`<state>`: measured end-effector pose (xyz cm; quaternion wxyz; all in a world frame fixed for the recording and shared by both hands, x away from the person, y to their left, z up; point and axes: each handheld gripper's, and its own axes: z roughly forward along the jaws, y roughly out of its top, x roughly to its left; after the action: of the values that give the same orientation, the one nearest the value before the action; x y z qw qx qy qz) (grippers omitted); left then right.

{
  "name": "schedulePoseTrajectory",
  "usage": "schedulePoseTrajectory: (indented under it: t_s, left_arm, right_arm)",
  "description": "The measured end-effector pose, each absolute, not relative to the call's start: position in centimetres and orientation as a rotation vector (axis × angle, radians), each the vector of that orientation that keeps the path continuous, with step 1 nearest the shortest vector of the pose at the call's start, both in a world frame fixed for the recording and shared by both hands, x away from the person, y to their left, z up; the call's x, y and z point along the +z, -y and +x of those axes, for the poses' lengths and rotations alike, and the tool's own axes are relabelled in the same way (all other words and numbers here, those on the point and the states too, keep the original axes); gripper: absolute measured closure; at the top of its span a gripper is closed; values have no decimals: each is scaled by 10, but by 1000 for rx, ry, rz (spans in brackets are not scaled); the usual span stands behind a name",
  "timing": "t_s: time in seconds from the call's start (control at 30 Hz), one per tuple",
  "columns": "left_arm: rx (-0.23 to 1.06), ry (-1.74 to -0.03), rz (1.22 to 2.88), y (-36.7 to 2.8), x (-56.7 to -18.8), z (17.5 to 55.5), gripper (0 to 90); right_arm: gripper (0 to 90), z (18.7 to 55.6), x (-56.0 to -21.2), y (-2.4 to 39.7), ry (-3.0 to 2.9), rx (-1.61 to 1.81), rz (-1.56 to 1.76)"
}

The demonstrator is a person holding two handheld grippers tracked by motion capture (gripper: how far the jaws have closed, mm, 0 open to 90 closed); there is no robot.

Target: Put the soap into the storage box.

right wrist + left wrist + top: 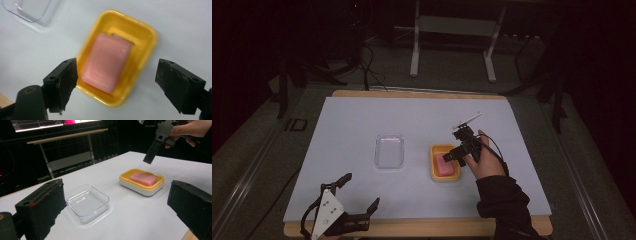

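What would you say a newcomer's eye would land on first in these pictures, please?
Most likely the pink soap bar in its yellow dish, right of centre on the pale table. The right gripper hangs over it with jaws wide apart. Left of the dish sits an empty clear container.

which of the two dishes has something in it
The yellow dish, under the right gripper: it holds a pink soap bar. The clear dish is empty.

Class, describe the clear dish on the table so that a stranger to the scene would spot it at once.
Find the white sheet covering the table. Near its middle lies the clear dish, left of the yellow soap dish. Unlike its neighbour, which holds a pink bar, it is see-through and empty.
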<state>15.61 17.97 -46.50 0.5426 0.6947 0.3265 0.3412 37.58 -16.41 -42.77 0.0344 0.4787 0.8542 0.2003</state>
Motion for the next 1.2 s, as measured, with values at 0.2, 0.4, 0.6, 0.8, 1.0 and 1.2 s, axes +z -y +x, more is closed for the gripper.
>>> schedulePoseTrajectory:
  t_s: [0.2,0.4,0.6,0.8,1.0,1.2]
  left_arm:
    - [810,-779,1652,-180,-466,157,20]
    - [810,-778,1660,-179,-466,157,20]
    - [808,-781,1659,-179,-466,157,20]
    - [806,-785,1658,-179,-467,158,20]
    - [806,-785,1659,-179,-467,158,20]
    - [808,-786,1660,-178,-467,158,20]
  right_arm:
    - [144,369,-437,186,-2544,624,1350]
    - [141,360,-442,212,-2498,696,1339]
    - [141,350,-448,237,-2478,780,1340]
    - [155,341,-455,260,-2455,847,1361]
    - [162,330,-457,281,-2429,856,1365]
    - [162,318,-461,299,-2386,860,1383]
